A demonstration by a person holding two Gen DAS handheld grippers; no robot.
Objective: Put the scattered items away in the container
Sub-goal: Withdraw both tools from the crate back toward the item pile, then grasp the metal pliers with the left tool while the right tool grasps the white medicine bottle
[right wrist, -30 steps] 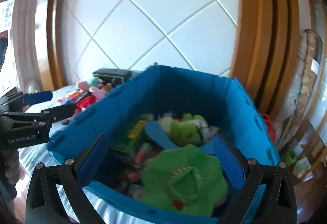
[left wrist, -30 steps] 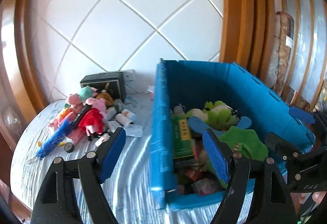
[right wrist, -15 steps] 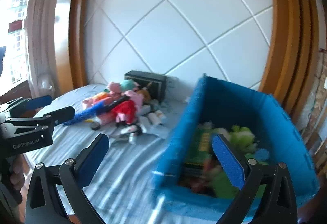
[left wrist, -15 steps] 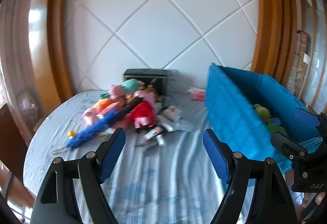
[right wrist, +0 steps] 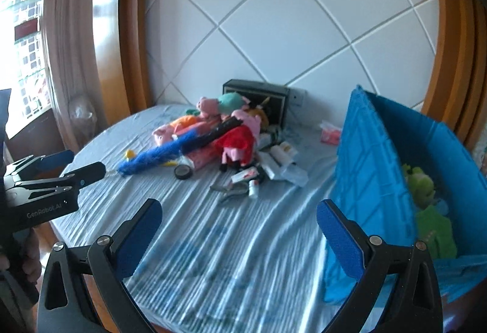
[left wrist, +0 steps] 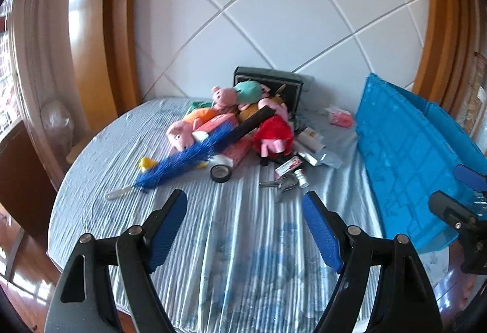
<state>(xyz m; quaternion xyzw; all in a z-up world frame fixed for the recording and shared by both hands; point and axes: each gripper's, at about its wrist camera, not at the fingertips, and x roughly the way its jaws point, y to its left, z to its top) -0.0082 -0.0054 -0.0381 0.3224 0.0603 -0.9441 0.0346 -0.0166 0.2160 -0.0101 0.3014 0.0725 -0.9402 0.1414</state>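
Toys and odds and ends lie heaped in the middle of the frame on a table (left wrist: 243,241) under a pale blue striped cloth. A long blue brush (left wrist: 194,156) slants across the pile, over a pink pig doll (left wrist: 179,135) and beside a pig doll in a red dress (left wrist: 274,132). Just below them sit a roll of black tape (left wrist: 221,172), a small white bottle (left wrist: 300,176) and a grey metal tool (left wrist: 280,183). A dark box (left wrist: 268,82) stands behind the heap against the white panelled wall.

At the right of the frame stands the blue bin (right wrist: 374,162), well apart from the pile, with green plush toys (right wrist: 423,184) inside it.

Left gripper (left wrist: 245,219), low in its own view, is spread wide above bare cloth, nothing between its blue pads (left wrist: 167,226). Right gripper (right wrist: 239,234) is equally wide and empty, its right pad near the bin's wall.
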